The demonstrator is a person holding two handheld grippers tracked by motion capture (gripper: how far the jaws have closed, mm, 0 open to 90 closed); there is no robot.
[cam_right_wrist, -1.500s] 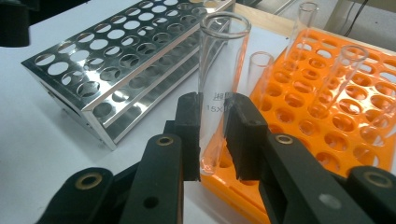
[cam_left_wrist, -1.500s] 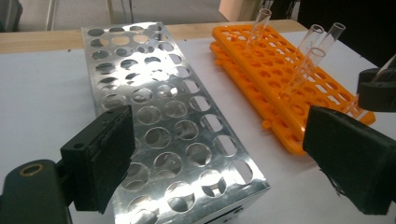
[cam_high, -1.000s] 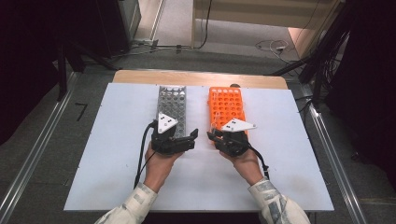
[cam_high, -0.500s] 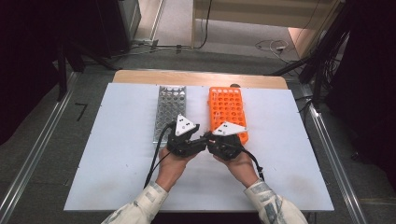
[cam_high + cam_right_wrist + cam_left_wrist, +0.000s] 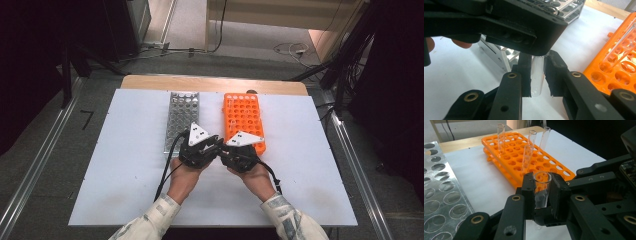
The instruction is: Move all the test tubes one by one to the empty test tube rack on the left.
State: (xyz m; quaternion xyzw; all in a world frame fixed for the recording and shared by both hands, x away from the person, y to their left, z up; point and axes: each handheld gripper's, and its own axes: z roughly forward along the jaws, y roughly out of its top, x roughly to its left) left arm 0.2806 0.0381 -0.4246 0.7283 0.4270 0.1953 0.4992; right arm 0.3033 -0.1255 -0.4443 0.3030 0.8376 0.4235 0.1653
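Note:
A clear glass test tube [image 5: 542, 187] stands upright between my two grippers, which meet nose to nose at mid-table. My left gripper [image 5: 542, 182] [image 5: 214, 146] is shut on its upper part, just under the open mouth. My right gripper [image 5: 537, 60] [image 5: 224, 150] is shut on the lower part of the tube [image 5: 537, 77], whose rounded bottom hangs above the white table. The left gripper's black body [image 5: 511, 22] looms directly over the right jaws. An orange tube rack [image 5: 243, 117] [image 5: 506, 157] lies just beyond, holding several upright glass tubes [image 5: 527, 157].
A grey metal rack [image 5: 181, 117] [image 5: 439, 185] with round holes lies left of the orange one, both lengthwise on the white table top [image 5: 125, 150]. A tilted tube [image 5: 621, 47] stands in the orange rack [image 5: 621, 77]. Cables trail back from both grippers.
Both grippers have drawn in from the near ends of their racks to the table's middle. They now meet, each with its jaws on the same tube.

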